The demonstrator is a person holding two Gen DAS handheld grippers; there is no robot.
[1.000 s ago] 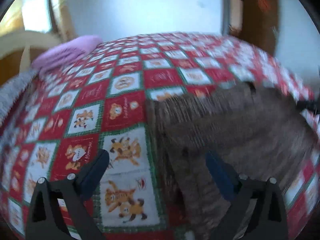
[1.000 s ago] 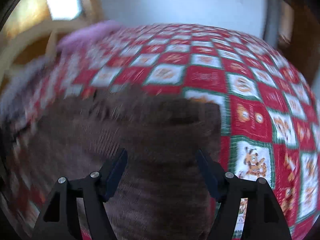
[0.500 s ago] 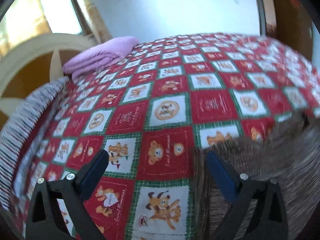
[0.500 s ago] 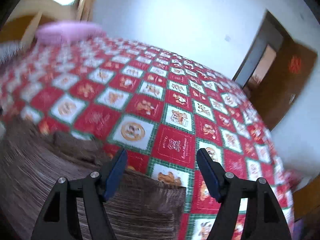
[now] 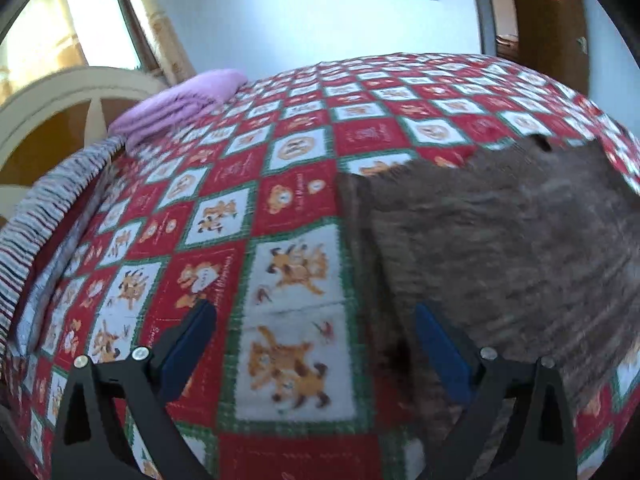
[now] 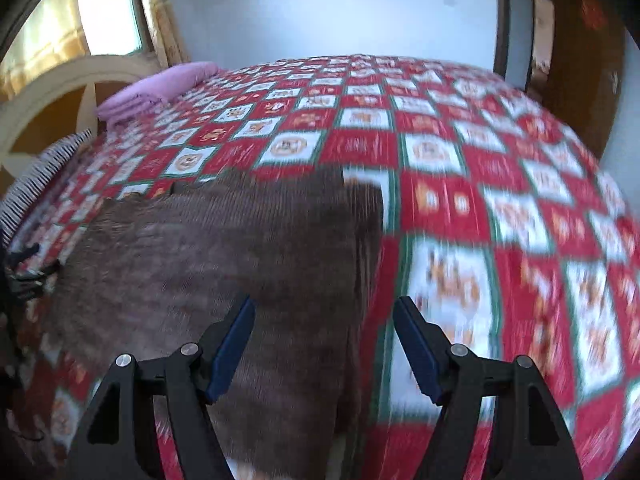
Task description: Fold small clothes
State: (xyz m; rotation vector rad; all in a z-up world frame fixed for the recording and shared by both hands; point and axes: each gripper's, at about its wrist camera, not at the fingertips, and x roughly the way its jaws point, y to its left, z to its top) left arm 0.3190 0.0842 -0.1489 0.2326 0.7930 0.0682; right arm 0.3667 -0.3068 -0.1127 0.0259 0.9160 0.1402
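Two claws: both stand wide with nothing between their pads; our left claw (image 5: 314, 344) hangs over the quilt just beside the garment's left edge, our right claw (image 6: 324, 344) straddles its right edge.
Garment: we see one brown ribbed knit (image 6: 224, 248) lying flat on the bed's red-and-white checked quilt (image 5: 288, 168), near us; in the left view it (image 5: 500, 240) fills the right side.
Step in hand: we judge this is the pause between folds, claws lining up on opposite side edges; no fold is being carried.
Next move: we would lower each claw onto its own edge, pinch only the top layer, then lift and bring the edges over evenly.
Care: blur hides how many layers lie at the edges, so we cannot tell how far folding has gone.
Elsewhere: pink folded cloth (image 5: 180, 100) lies far off by the headboard (image 5: 60, 96).
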